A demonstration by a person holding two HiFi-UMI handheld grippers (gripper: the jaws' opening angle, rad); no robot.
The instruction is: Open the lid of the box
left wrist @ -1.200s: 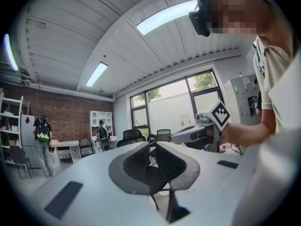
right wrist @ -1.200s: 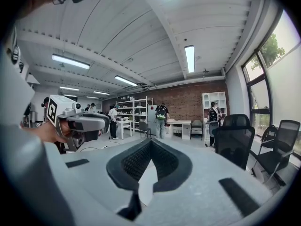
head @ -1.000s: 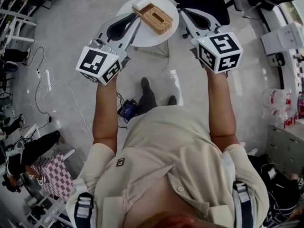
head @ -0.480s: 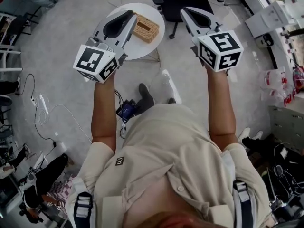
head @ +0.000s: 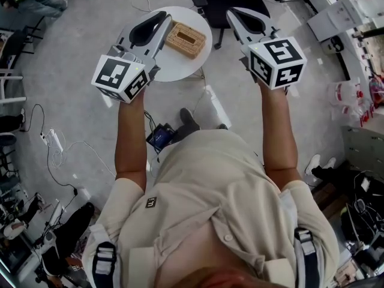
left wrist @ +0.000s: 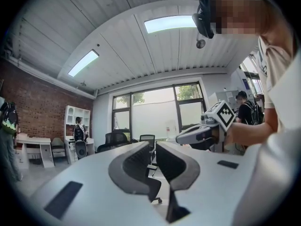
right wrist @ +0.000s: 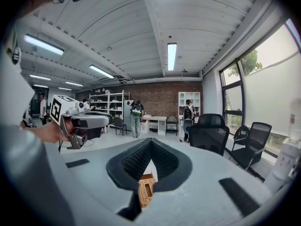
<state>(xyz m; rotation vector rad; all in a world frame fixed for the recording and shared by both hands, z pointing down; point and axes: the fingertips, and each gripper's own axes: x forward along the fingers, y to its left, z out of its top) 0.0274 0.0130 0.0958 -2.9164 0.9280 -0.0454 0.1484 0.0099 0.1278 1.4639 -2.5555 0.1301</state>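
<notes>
Operator: clothing and hand-held tooling.
A beige short-sleeved buttoned shirt (head: 222,203) is worn under what appear to be dark harness straps (head: 105,261) with grey buckles; left gripper (head: 167,18) and right gripper (head: 231,12) are finished light grey, black-padded, capped by black-and-white marker cubes (head: 277,62).

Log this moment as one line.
left tool: empty | right tool: empty | wicker box: closed, untouched, on round table

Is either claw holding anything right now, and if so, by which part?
Nothing is held. The left claw and right claw are both empty; neither touches the rectangular woven wicker box on the round white table.
</notes>
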